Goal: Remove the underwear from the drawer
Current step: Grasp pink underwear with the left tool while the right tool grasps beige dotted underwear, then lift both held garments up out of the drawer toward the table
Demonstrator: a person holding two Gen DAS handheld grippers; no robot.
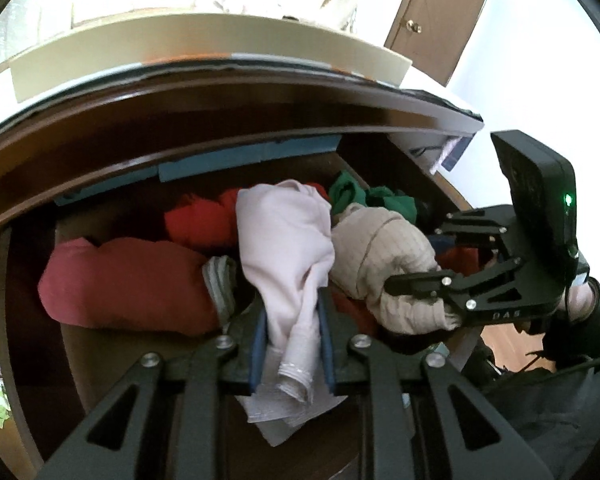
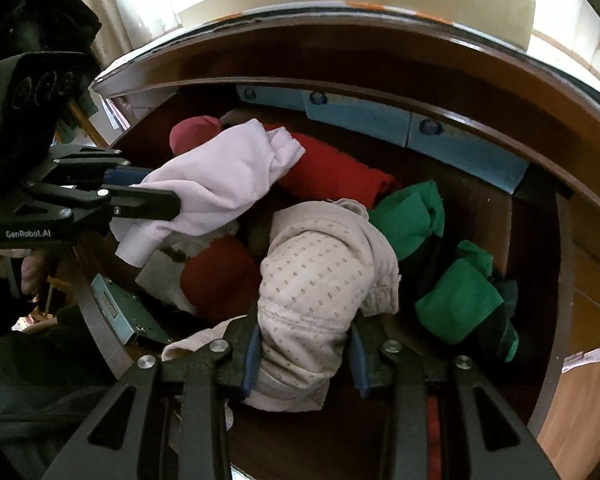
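**Two Grippers, Two Pieces of Underwear**

Over the open drawer (image 1: pixel 28 280), both grippers are pointing down. The left gripper (image 1: pixel 292 320) is pinching the pale pink underwear (image 1: pixel 284 236) tight. It stretches toward 12 o'clock from the fingers. The right gripper (image 2: pixel 304 352) is squeezing the cream dotted underwear (image 2: pixel 316 276), a fatter bundle, so it is wider. Both pieces are hanging just above the red clothes (image 1: pixel 128 280), ready for lifting.

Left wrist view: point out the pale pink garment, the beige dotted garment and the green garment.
pale pink garment (image 1: pixel 284 232), left wrist view, bunched middle.
beige dotted garment (image 1: pixel 380 248), left wrist view, upper fold.
green garment (image 1: pixel 346 192), left wrist view, left lobe.
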